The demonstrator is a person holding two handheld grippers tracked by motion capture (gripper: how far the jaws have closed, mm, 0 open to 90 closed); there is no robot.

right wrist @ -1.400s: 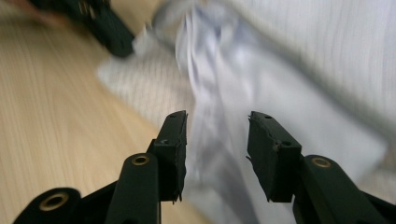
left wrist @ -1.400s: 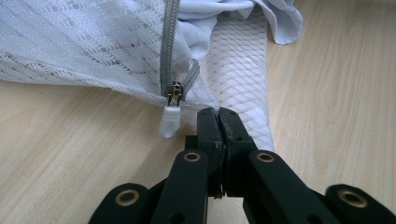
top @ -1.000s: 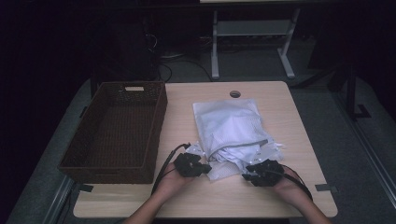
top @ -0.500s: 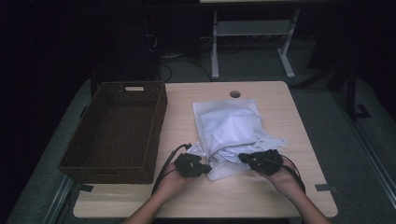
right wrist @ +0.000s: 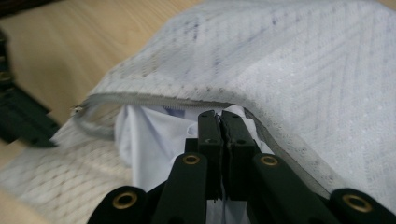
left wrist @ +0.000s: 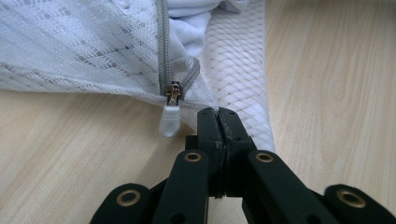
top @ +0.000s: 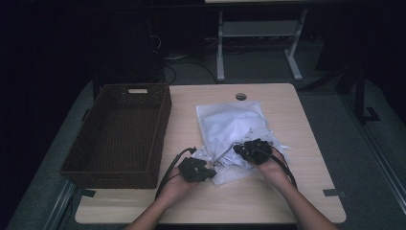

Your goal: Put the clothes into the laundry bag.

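Black jaws of my left gripper [left wrist: 218, 122] pinch the mesh laundry bag [top: 233, 129] just beside its zipper pull [left wrist: 169, 119]. My right gripper [right wrist: 219, 122] has just clamped the bag's zipper edge [right wrist: 154, 99]. Wicker basket [top: 119, 134] at nine o'clock.

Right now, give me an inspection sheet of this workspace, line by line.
Surface: light wooden table with a round cable hole near its far edge.
Job's things: white mesh laundry bag, zipper part open, white pull tab hanging free, white garment inside.
Clutter: dark woven basket to the left, nothing seen inside.
Grippers: left gripper shut on the bag's mesh corner beside the zipper end; right gripper shut at the bag's opening, what it pinches is unclear.
Cables: black cable trailing from the left gripper, another from the right.
Surroundings: dark room, grey floor, metal table frame beyond.
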